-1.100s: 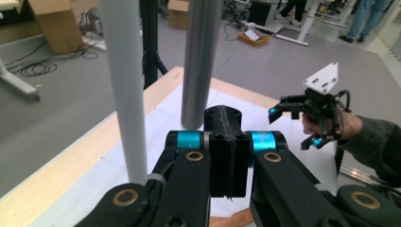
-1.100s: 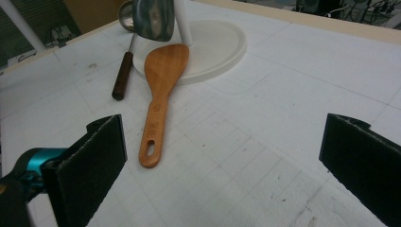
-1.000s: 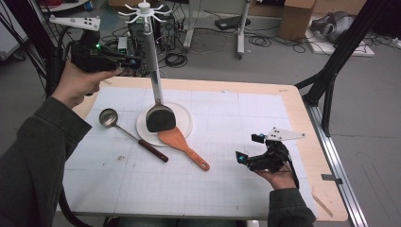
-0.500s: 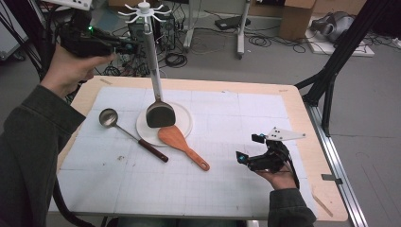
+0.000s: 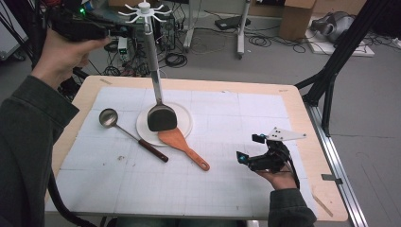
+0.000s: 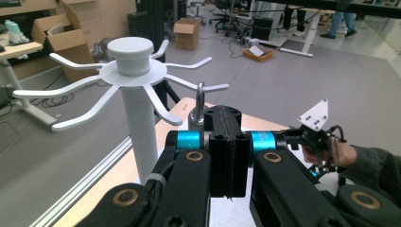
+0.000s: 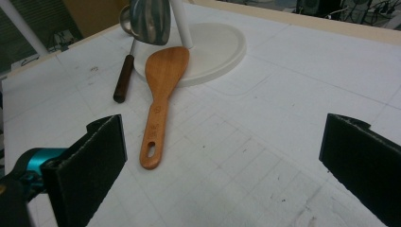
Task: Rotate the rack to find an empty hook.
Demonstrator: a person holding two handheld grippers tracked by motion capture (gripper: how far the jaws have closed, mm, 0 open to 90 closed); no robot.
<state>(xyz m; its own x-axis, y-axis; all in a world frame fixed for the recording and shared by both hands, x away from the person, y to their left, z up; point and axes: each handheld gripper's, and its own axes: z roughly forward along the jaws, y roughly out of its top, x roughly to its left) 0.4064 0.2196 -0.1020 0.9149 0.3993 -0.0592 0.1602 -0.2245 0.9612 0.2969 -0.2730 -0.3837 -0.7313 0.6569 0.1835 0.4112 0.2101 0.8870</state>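
The left gripper [image 6: 227, 156], jaws clamped on a steel turner's [image 5: 161, 117] handle loop, holds it hanging upright just beside the rack's [image 6: 135, 71] hooks (right gripper [image 5: 255, 153] wide open).

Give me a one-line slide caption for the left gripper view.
Left gripper, jaws shut on a metal turner's handle, lifts its hanging loop toward the white rack's hooks.

Wooden table [image 5: 302, 118], white gridded mat [image 5: 236, 123]; on mat: rack base [image 5: 182, 124], ladle [image 5: 130, 134], wooden spatula [image 5: 182, 145].
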